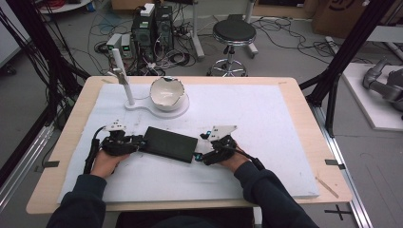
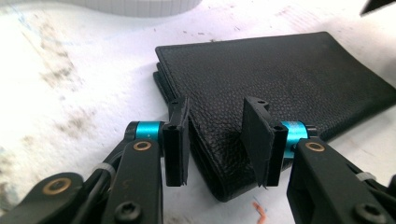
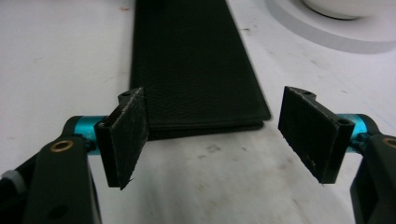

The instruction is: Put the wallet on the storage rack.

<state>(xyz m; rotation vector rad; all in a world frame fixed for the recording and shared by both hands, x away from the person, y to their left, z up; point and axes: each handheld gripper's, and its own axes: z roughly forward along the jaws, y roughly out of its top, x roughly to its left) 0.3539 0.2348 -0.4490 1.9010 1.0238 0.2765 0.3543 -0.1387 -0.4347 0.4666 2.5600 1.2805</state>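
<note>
A black leather wallet [image 1: 168,144] lies flat on the white mat, between my two grippers. My left gripper [image 1: 140,141] is at its left end. In the left gripper view the wallet's [image 2: 280,79] near corner lies between the jaws of the left gripper [image 2: 217,140]; one pad stands beside the wallet's edge, the other over its top face, and I see no firm pinch. My right gripper [image 1: 198,156] is at the wallet's right end. Seen from the right gripper [image 3: 212,135], the jaws stand wide open and the wallet's [image 3: 187,60] short end lies just beyond the pads.
A cracked white bowl [image 1: 166,92] sits on a white base [image 1: 142,105] with an upright post [image 1: 122,76], behind the wallet. The mat [image 1: 266,118] covers a wooden table [image 1: 294,85]. A stool and cables are on the floor beyond.
</note>
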